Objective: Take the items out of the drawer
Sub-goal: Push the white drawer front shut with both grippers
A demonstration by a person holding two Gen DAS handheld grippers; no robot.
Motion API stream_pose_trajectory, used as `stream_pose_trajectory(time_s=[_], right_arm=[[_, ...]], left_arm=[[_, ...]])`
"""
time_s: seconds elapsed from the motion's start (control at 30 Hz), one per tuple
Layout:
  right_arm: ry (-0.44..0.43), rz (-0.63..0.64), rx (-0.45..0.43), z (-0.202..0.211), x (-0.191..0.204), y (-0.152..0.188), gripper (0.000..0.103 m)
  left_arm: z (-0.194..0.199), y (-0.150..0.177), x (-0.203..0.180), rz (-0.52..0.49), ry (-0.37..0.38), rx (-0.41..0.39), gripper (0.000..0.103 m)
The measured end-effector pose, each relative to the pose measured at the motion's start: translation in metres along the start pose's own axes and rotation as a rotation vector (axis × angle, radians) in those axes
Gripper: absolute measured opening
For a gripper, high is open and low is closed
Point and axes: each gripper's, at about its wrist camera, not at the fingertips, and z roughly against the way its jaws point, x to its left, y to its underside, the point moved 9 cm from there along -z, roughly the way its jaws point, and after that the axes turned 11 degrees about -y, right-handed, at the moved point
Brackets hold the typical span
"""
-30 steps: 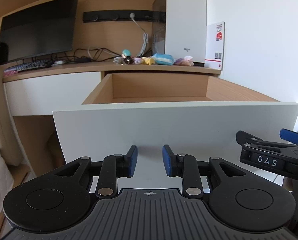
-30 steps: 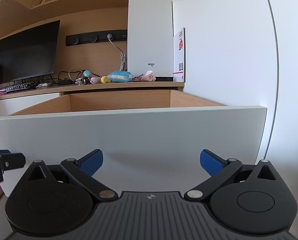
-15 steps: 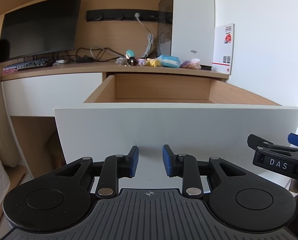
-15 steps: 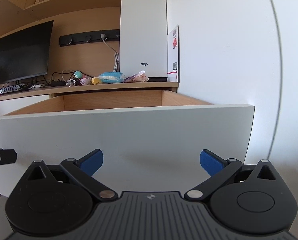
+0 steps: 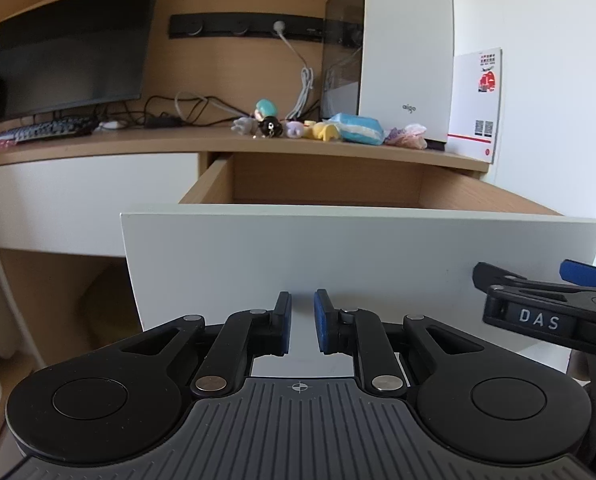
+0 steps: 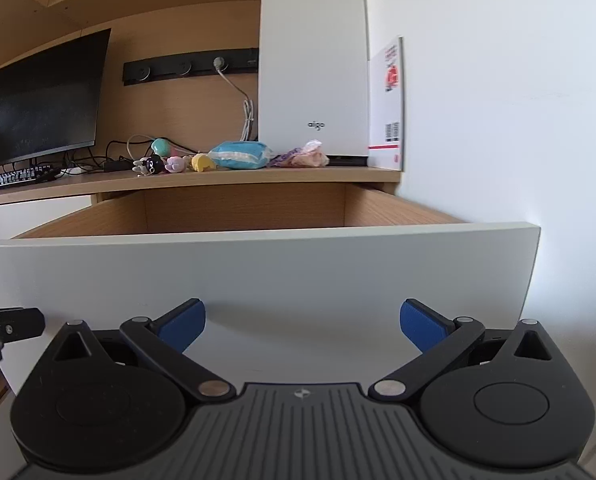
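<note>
My view: white drawer front [image 5: 357,256], tan wood sides, blue pads [image 6: 182,326], black monitor [image 5: 70,68], pale-blue packet [image 6: 240,155].

One open drawer [image 5: 361,252] fills mid-frame. On the counter [image 5: 138,145] above it: one monitor [image 5: 66,68], one keyboard [image 5: 46,130], one white computer case [image 5: 405,60], one blue packet [image 5: 359,129], one pink wrapper [image 5: 407,140], about five small figurines [image 5: 270,124]. Two hand-held grippers: left [image 5: 302,326], right [image 6: 302,326].
</note>
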Motion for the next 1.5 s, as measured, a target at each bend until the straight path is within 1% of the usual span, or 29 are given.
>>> stream_pose_trajectory(time_s=[0.2, 0.33, 0.5, 0.63, 0.8, 1.07, 1.23, 1.4, 1.5], right_arm=[[0.0, 0.044, 0.012, -0.039, 0.005, -0.007, 0.103], [-0.005, 0.031, 0.027, -0.064, 0.0, -0.01, 0.103], [0.007, 0.0, 0.032, -0.092, -0.011, -0.019, 0.103], [0.0, -0.018, 0.036, -0.111, -0.015, -0.024, 0.103], [0.019, 0.004, 0.029, -0.131, -0.014, -0.029, 0.103], [0.019, 0.007, 0.035, -0.165, -0.02, -0.039, 0.103], [0.001, 0.002, 0.041, -0.191, -0.024, -0.044, 0.103], [-0.019, -0.008, 0.038, -0.216, -0.028, -0.05, 0.103], [-0.011, 0.0, 0.023, -0.227, -0.03, -0.055, 0.103]], left_arm=[[-0.035, -0.012, -0.004, 0.015, -0.016, -0.007, 0.017], [-0.057, -0.02, -0.006, 0.023, -0.027, -0.011, 0.017], [-0.084, -0.029, -0.009, 0.009, -0.029, -0.024, 0.017], [-0.102, -0.035, -0.011, -0.006, -0.016, -0.038, 0.017], [-0.121, -0.044, -0.01, 0.012, -0.003, -0.023, 0.017], [-0.156, -0.055, -0.014, 0.025, -0.016, -0.042, 0.017], [-0.179, -0.063, -0.015, 0.033, -0.021, -0.055, 0.017], [-0.2, -0.07, -0.018, 0.042, -0.035, -0.064, 0.017], [-0.211, -0.075, -0.02, 0.049, -0.043, -0.06, 0.017]])
